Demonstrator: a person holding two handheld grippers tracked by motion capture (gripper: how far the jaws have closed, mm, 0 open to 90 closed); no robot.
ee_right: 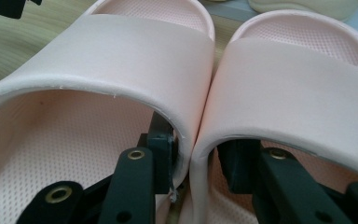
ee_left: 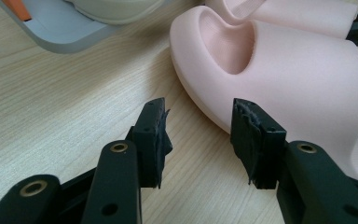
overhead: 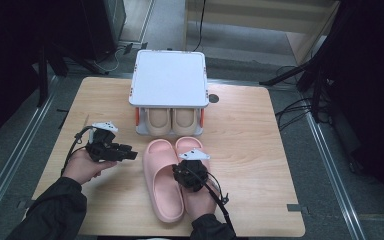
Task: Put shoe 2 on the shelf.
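Two pink slides lie side by side on the wooden table (overhead: 260, 145), toes toward the rack: the left one (overhead: 162, 185) and the right one (overhead: 189, 145). My right gripper (overhead: 189, 167) sits over them. In the right gripper view it (ee_right: 193, 154) is shut on their touching straps, one jaw under the left slide's strap (ee_right: 135, 51) and one under the right slide's strap (ee_right: 298, 70). My left gripper (overhead: 134, 154) hovers just left of the left slide. Seen from its own camera it (ee_left: 198, 135) is open with nothing between the jaws, close to that slide's side (ee_left: 284, 60).
A small white two-level shoe rack (overhead: 169, 77) stands at the table's back middle, with a beige pair of slides (overhead: 172, 121) on its lower level. Its grey base (ee_left: 60, 28) lies just beyond the pink pair. Bare wood stretches to either side.
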